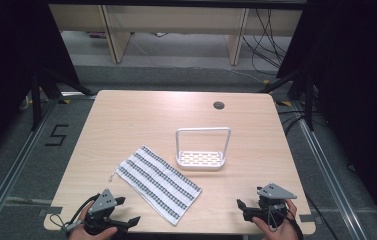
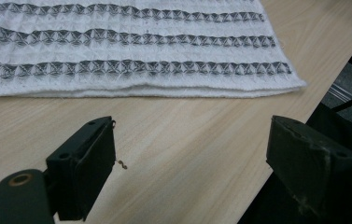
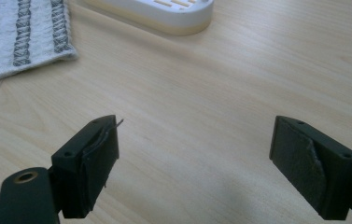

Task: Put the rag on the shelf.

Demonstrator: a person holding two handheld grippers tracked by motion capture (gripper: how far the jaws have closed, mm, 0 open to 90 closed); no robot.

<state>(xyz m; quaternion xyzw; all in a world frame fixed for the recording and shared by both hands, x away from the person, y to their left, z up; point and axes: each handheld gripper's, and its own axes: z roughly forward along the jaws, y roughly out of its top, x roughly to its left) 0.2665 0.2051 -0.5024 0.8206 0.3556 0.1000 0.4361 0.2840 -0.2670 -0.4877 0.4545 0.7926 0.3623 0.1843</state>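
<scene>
While a person's left hand (image 1: 90, 231) is coming in at the near left corner of the pale wooden table (image 1: 126, 120), the left gripper (image 1: 128, 211) is sitting low over the tabletop with its two black jaws spread wide and nothing between them. In the left gripper view, those jaws are framing bare wood, and the edge of the cloth is lying just ahead of them, apart from both pads.

Moving rightward, a white folded waffle-weave cloth with grey patterned stripes (image 1: 158, 182) is lying flat and slantwise on the table, its near corner reaching toward the front edge, between the two grippers. A short loose thread is trailing off its far left corner.

Just beyond the cloth's right side, a white plastic slotted tray with a tall upright loop handle (image 1: 202, 159) is standing near the middle of the table, close to the cloth but not touching it. A small dark round hole (image 1: 219, 105) is showing in the tabletop farther back.

At the near right, the person's right hand (image 1: 278, 227) is holding the right gripper (image 1: 241, 209), whose jaws are also gaping wide and gripping nothing; the right gripper view is showing bare wood between them, with the cloth's corner and the tray's rim well ahead.
</scene>
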